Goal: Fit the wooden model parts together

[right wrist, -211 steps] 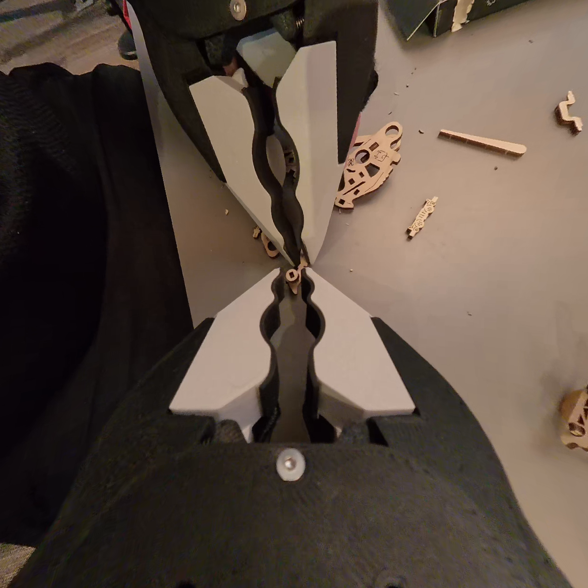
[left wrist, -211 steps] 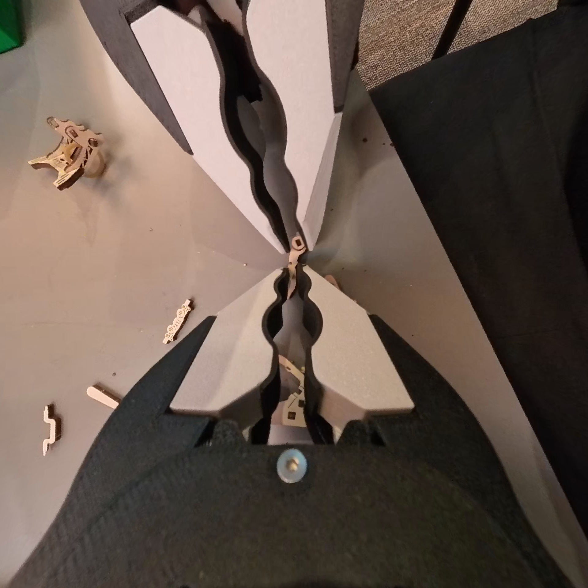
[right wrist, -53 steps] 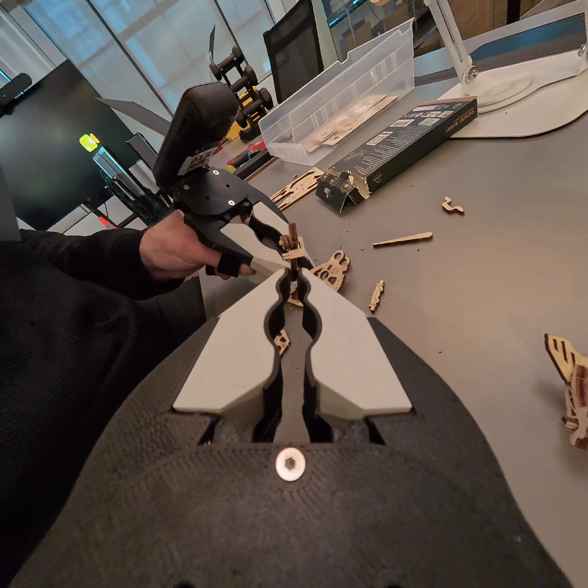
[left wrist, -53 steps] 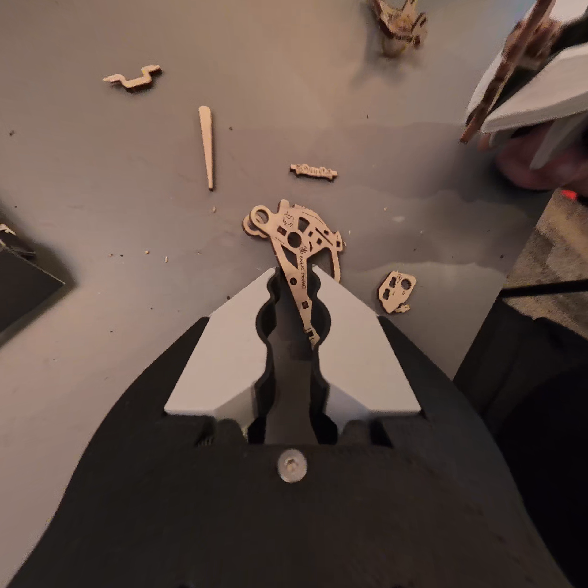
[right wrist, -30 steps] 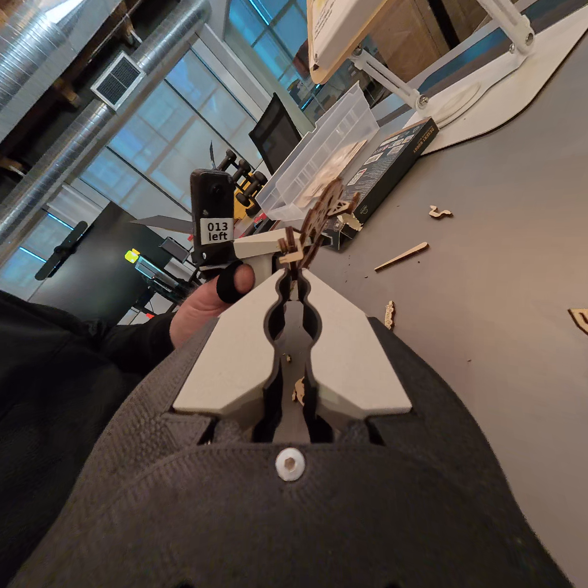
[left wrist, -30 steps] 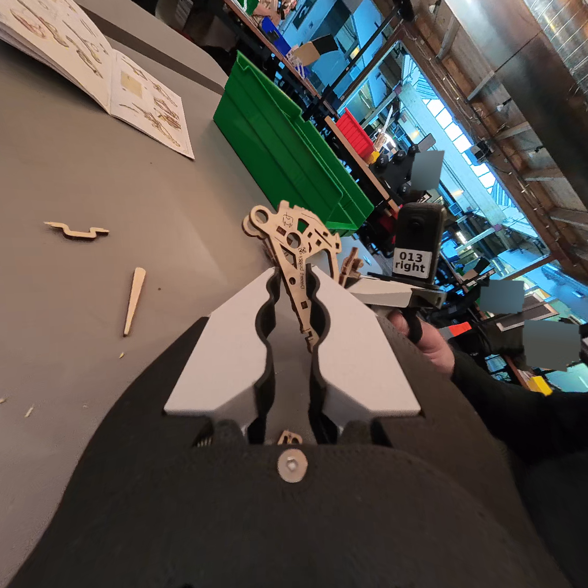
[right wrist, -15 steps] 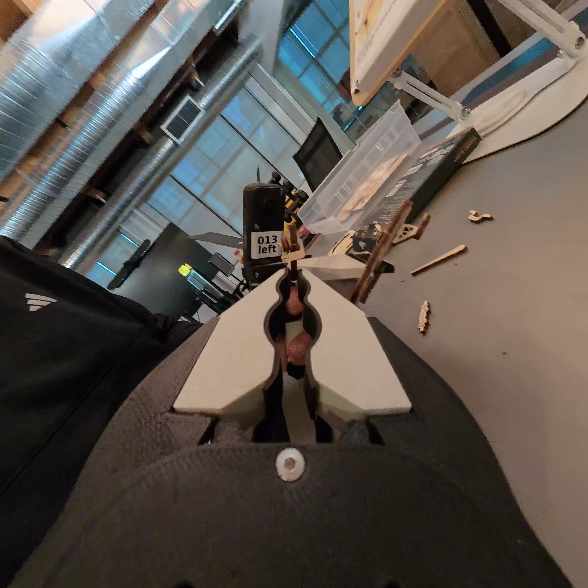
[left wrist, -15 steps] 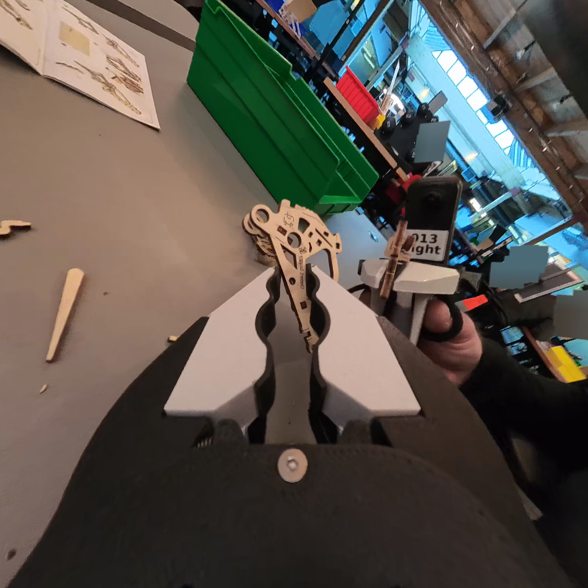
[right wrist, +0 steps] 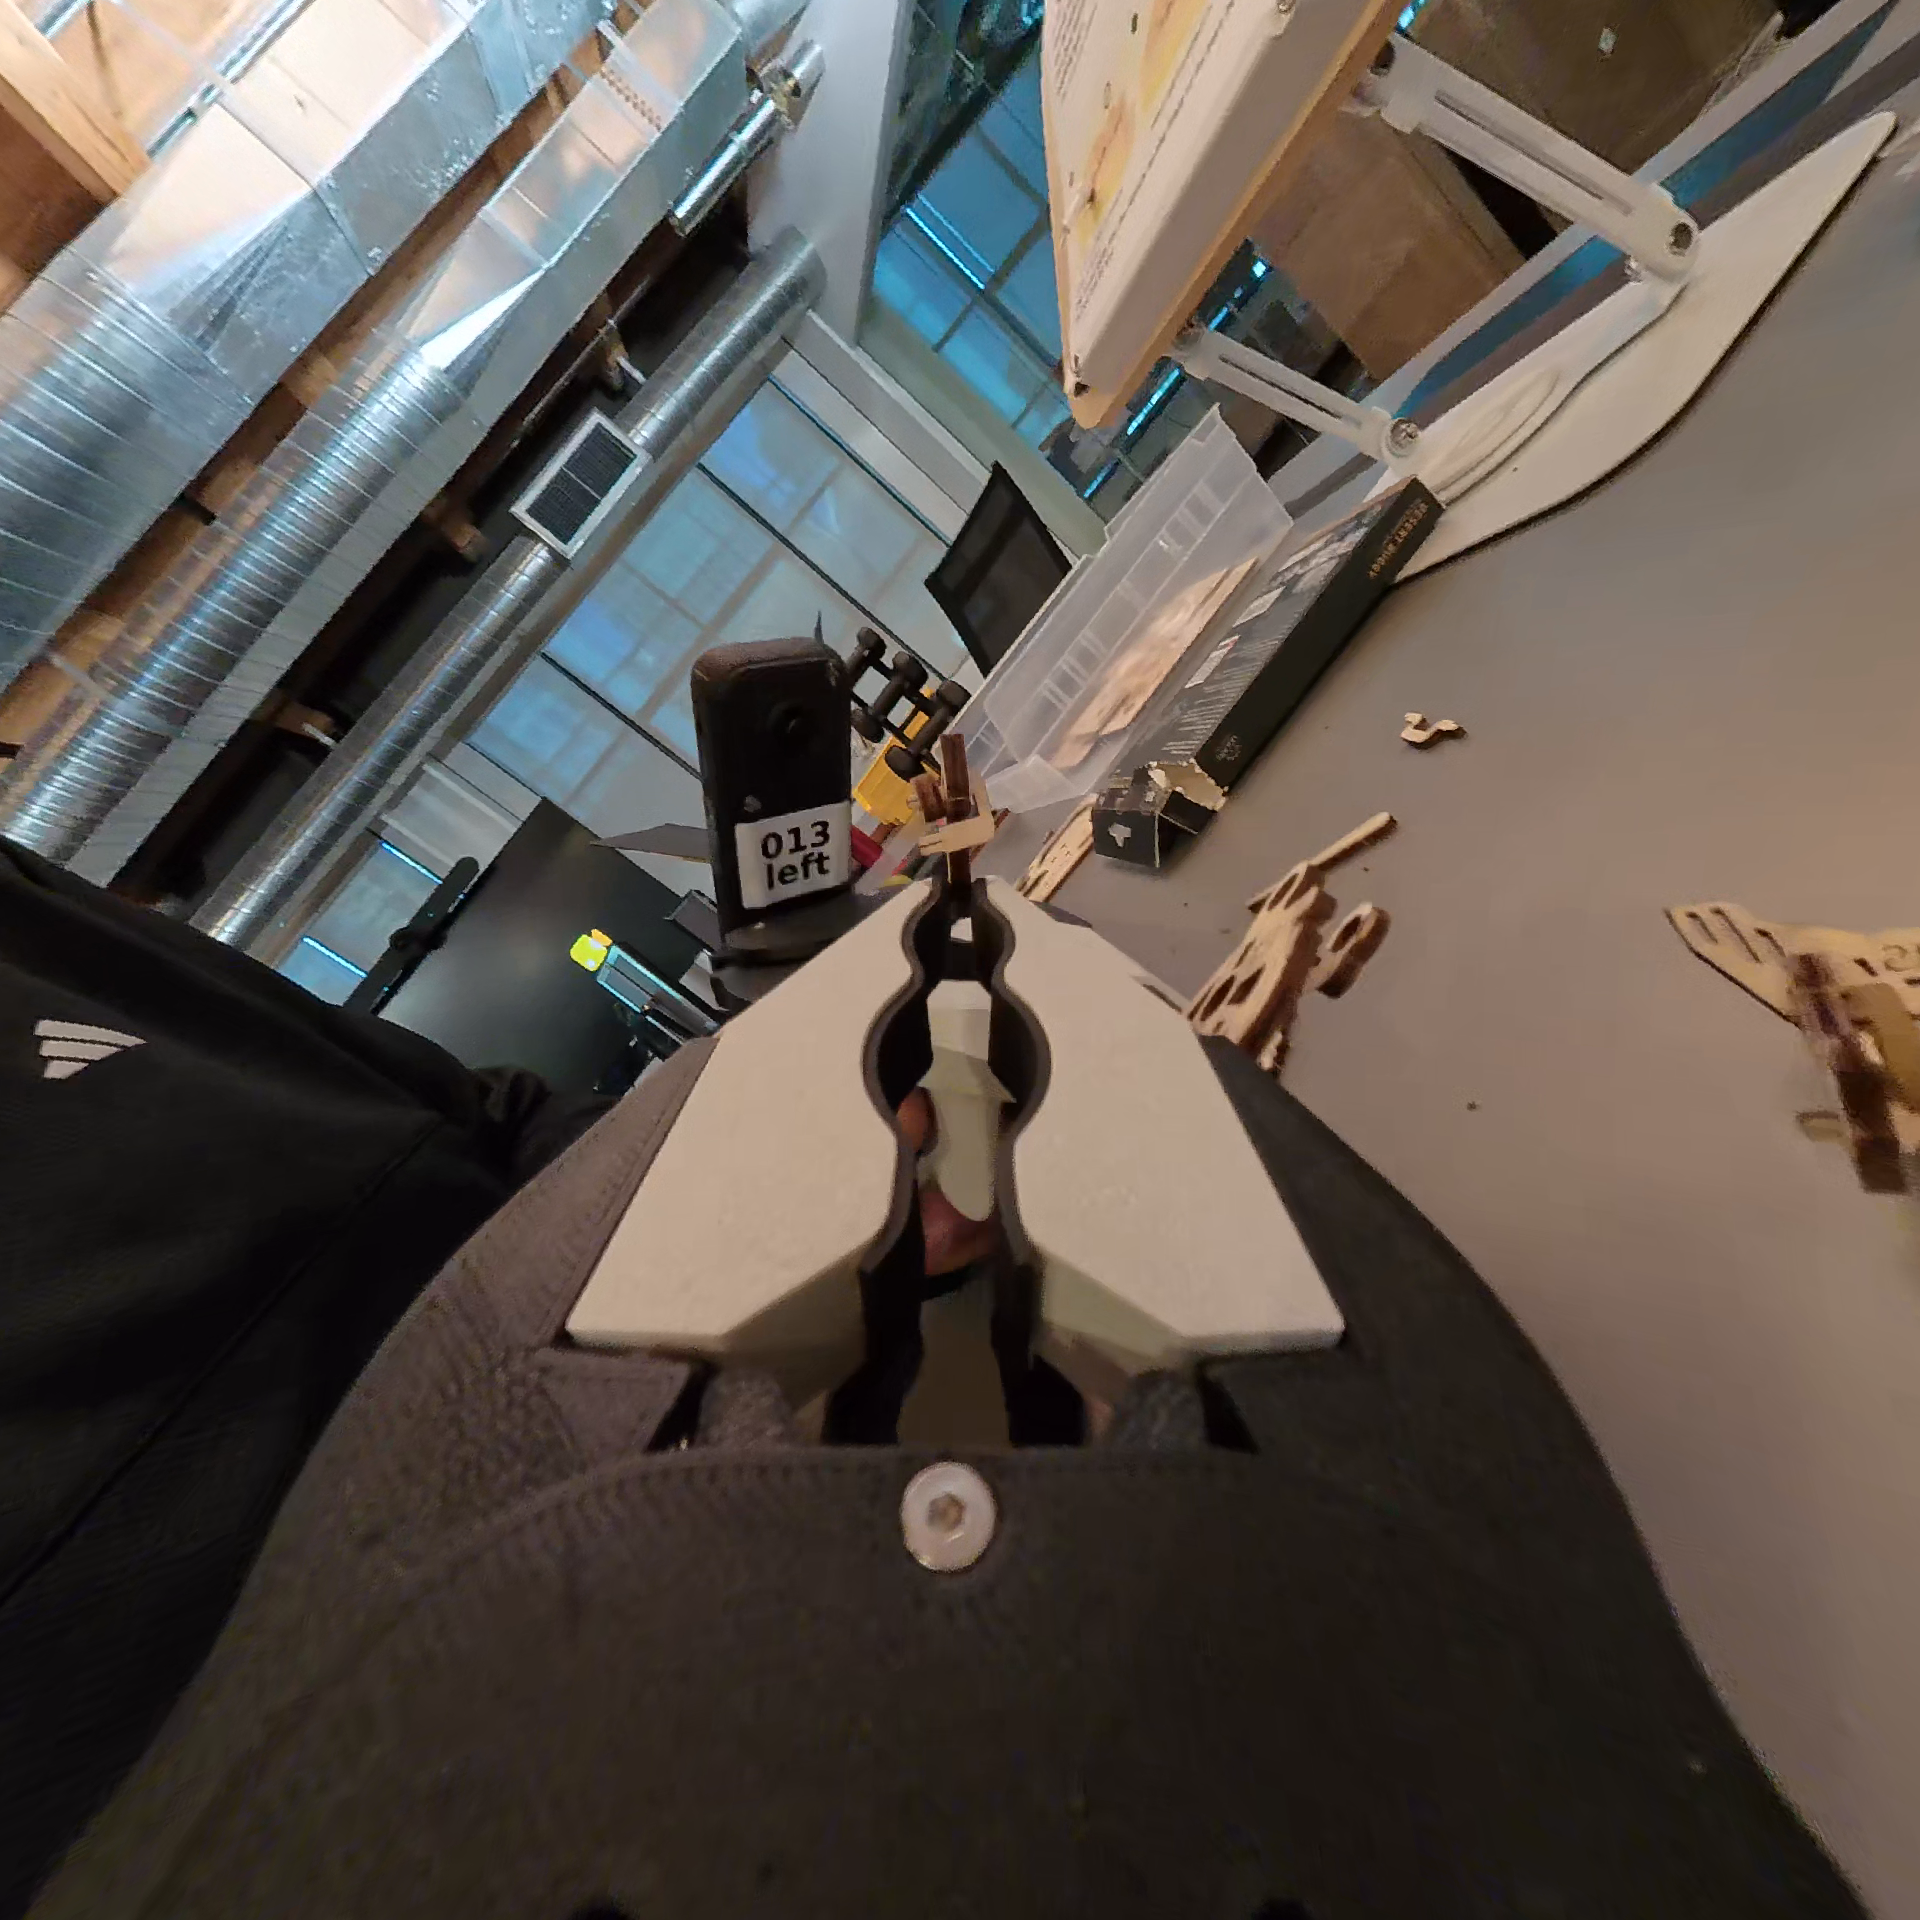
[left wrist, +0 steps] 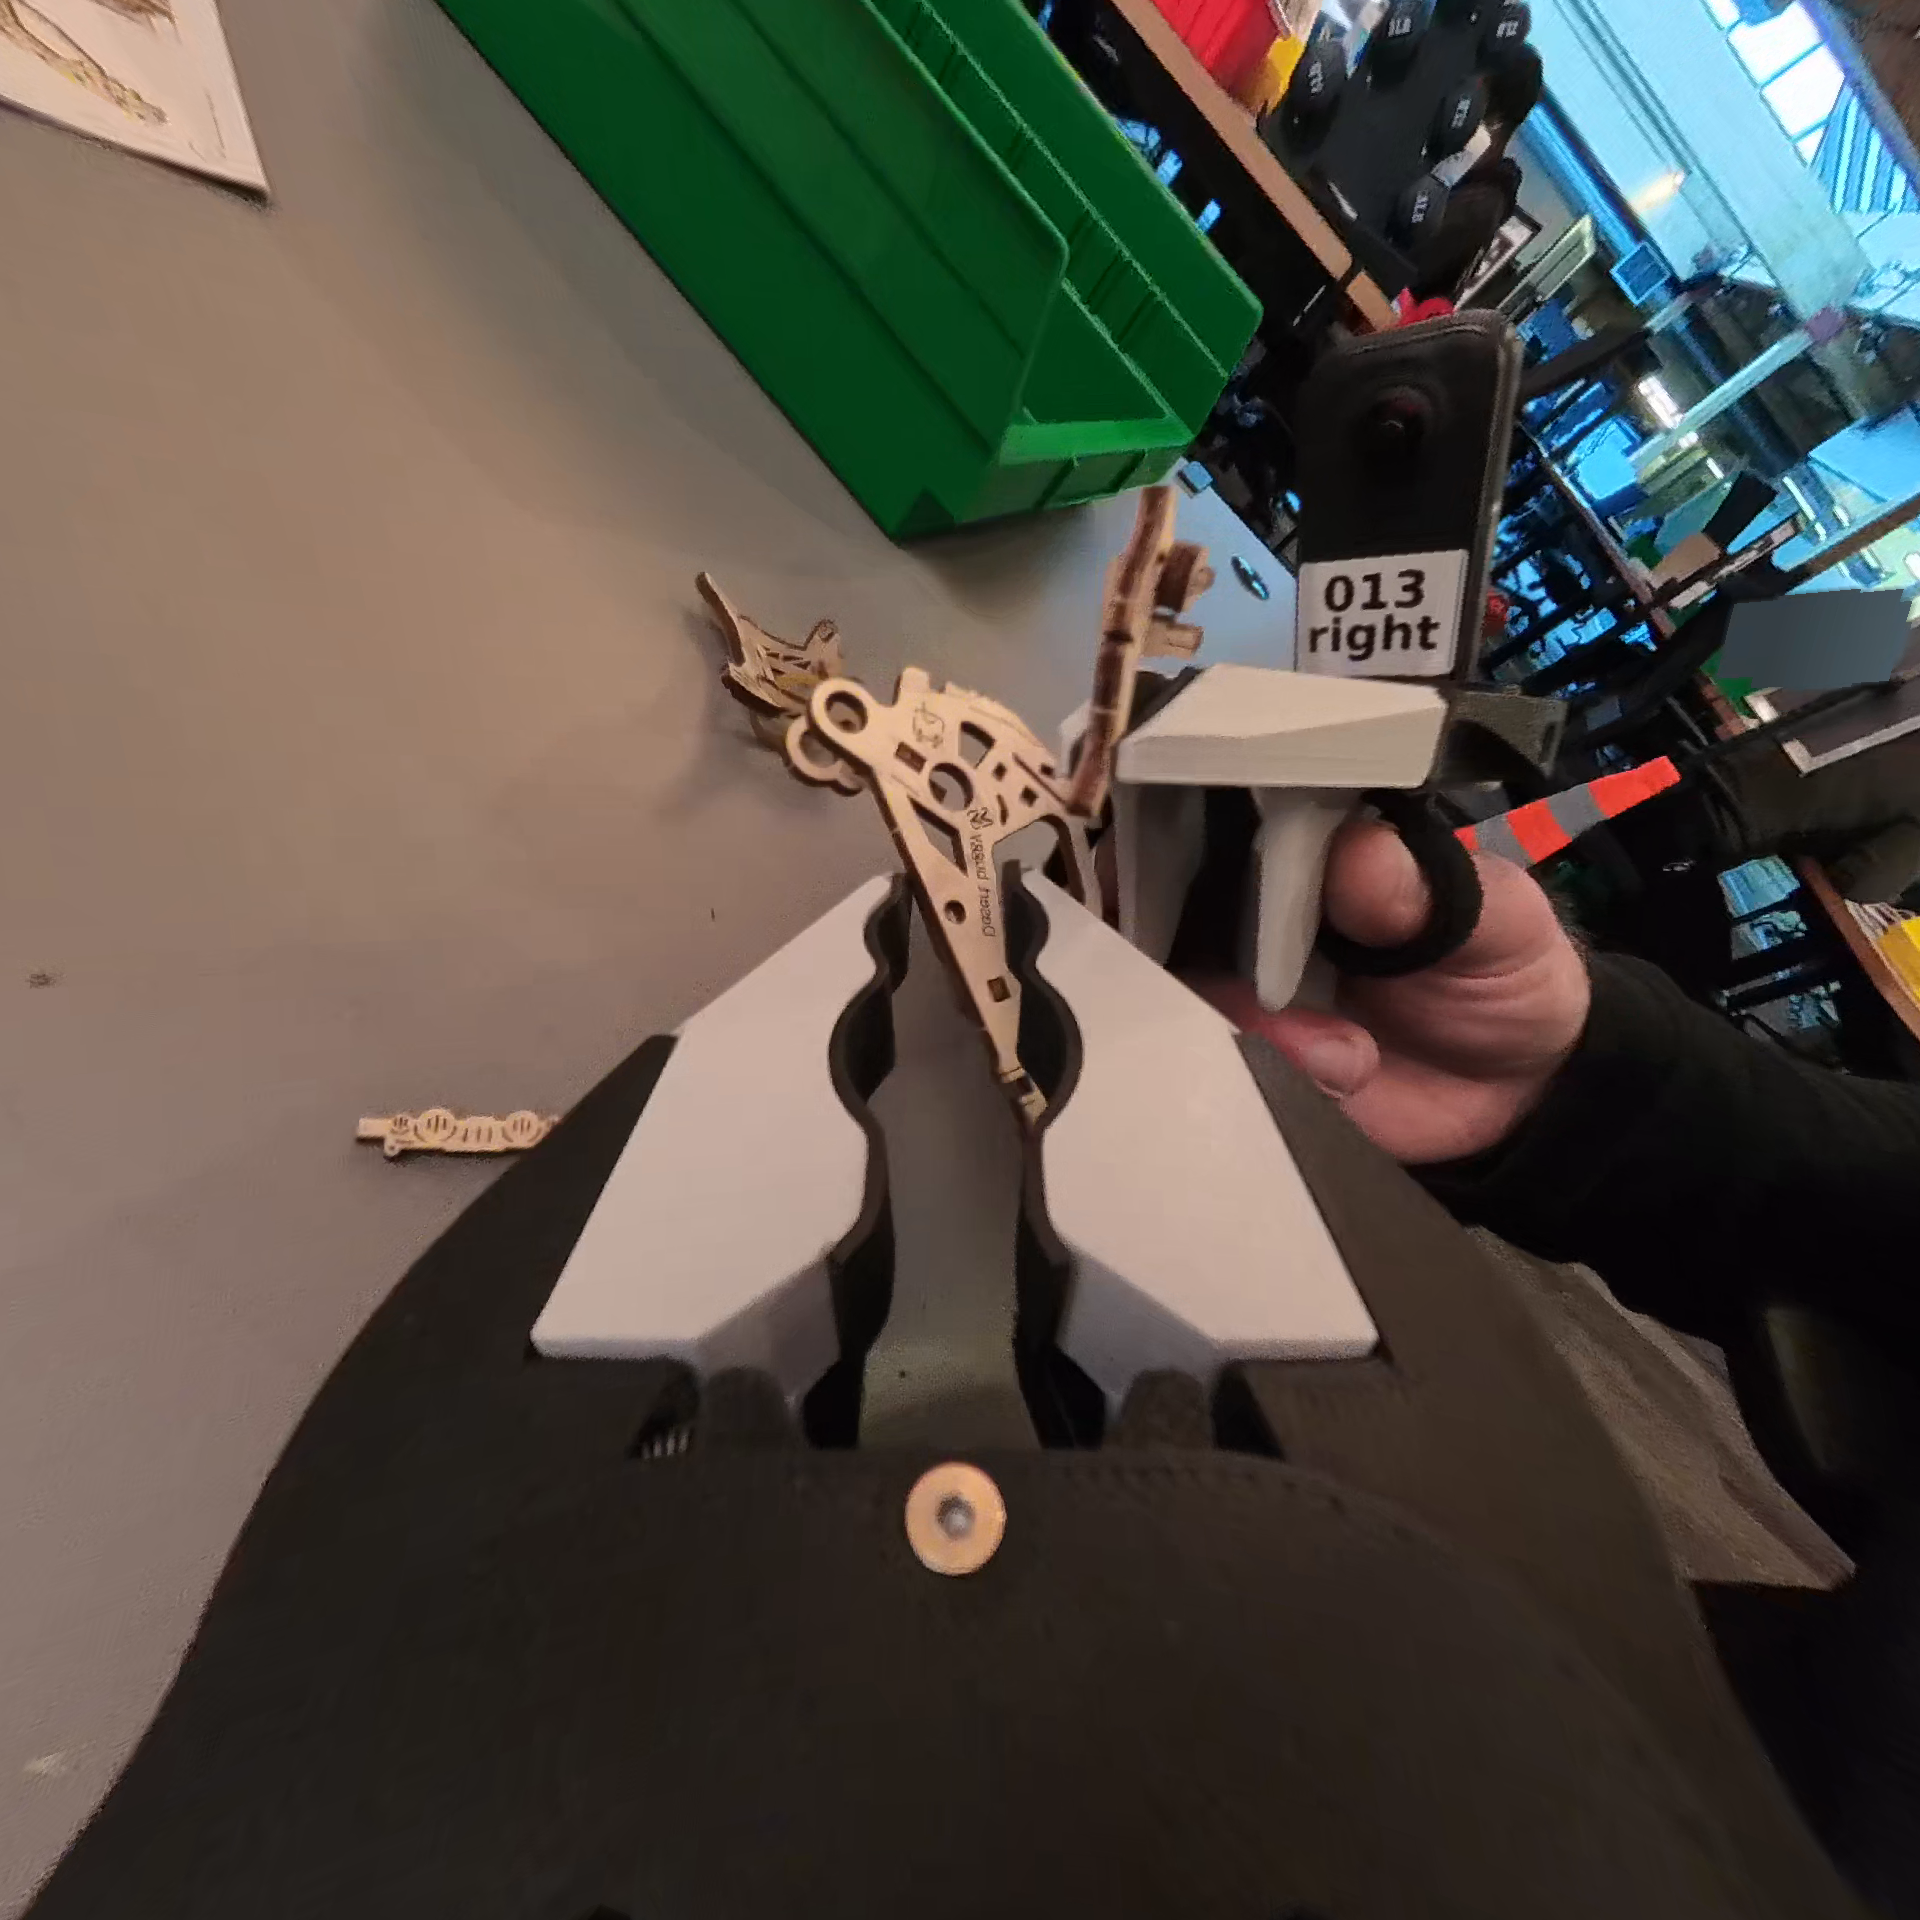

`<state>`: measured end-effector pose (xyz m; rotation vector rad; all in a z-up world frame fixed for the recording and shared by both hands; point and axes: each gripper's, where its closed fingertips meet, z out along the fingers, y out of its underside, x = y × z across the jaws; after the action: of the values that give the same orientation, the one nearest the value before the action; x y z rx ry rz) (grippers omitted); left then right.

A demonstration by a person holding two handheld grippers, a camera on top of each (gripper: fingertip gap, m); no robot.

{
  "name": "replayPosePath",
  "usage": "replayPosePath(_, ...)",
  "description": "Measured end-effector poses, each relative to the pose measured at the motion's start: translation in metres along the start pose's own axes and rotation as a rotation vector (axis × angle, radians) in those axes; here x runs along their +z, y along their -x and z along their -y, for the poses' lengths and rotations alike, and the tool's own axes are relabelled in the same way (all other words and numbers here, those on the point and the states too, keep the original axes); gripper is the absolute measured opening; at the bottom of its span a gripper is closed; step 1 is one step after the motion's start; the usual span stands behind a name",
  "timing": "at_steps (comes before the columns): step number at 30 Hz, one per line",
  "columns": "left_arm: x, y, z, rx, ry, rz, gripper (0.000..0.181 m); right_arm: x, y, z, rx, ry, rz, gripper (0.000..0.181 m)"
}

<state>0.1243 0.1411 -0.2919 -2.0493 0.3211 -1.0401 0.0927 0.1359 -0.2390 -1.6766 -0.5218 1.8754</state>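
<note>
Above the grey counter (left wrist: 312,644), left tongs (left wrist: 961,883) pinch a flat pale wooden cut-out plate (left wrist: 940,779); right tongs (right wrist: 954,894) pinch a small brown wooden piece (right wrist: 951,805) close beside it.

we identify a workshop or lab: exposed silver ventilation ducts (right wrist: 343,582) overhead, green storage bins (left wrist: 935,260) on the grey workbench (left wrist: 312,623), and cluttered shelving (left wrist: 1351,156) beyond.
</note>
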Motion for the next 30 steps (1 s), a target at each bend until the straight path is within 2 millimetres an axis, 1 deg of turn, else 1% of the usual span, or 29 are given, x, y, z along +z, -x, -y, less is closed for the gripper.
replayPosePath(1,-0.001,0.001,-0.001,0.001,0.006,0.007,0.017,-0.002,-0.002,0.0,-0.003,0.003,-0.01,0.0)
replayPosePath(3,0.0,0.002,-0.01,0.011,0.083,0.012,0.024,-0.004,-0.003,0.001,-0.009,0.012,-0.018,0.0)
replayPosePath(5,-0.004,0.001,-0.008,0.0,0.075,-0.002,0.028,-0.007,-0.006,0.004,-0.029,0.026,-0.038,0.0)
replayPosePath(7,-0.011,0.003,-0.008,0.028,0.102,0.004,0.035,-0.009,-0.008,0.005,-0.033,0.053,-0.04,0.0)
replayPosePath(8,-0.016,0.005,-0.006,0.055,0.108,0.006,0.035,-0.009,-0.01,0.002,-0.033,0.086,-0.043,0.0)
replayPosePath(10,-0.021,0.009,-0.008,0.152,0.209,-0.015,0.039,-0.011,-0.008,-0.002,-0.043,0.134,-0.041,0.0)
replayPosePath(13,-0.024,0.006,0.003,0.351,0.313,-0.119,0.039,-0.025,-0.003,0.002,-0.059,0.148,-0.053,0.0)
replayPosePath(14,-0.022,0.007,0.005,0.44,0.364,-0.127,0.041,-0.032,-0.002,0.002,-0.073,0.155,-0.065,0.0)
replayPosePath(16,-0.011,0.008,0.004,0.605,0.476,-0.153,0.04,-0.047,0.002,0.001,-0.086,0.168,-0.089,0.0)
replayPosePath(20,0.018,0.018,0.0,0.8,0.666,-0.15,0.046,-0.075,0.006,-0.007,-0.077,0.144,-0.131,0.0)
replayPosePath(22,0.028,0.02,-0.003,0.787,0.745,-0.174,0.046,-0.085,0.004,-0.011,-0.064,0.121,-0.153,0.0)
replayPosePath(24,0.035,0.019,-0.008,0.718,0.811,-0.212,0.045,-0.091,0.004,-0.013,-0.05,0.096,-0.156,0.0)
replayPosePath(28,0.043,0.029,-0.02,0.682,0.897,-0.192,0.037,-0.099,0.004,-0.014,-0.045,0.068,-0.154,0.0)
replayPosePath(30,0.042,0.022,-0.029,0.625,0.91,-0.235,0.033,-0.1,0.003,-0.015,-0.042,0.066,-0.151,0.0)
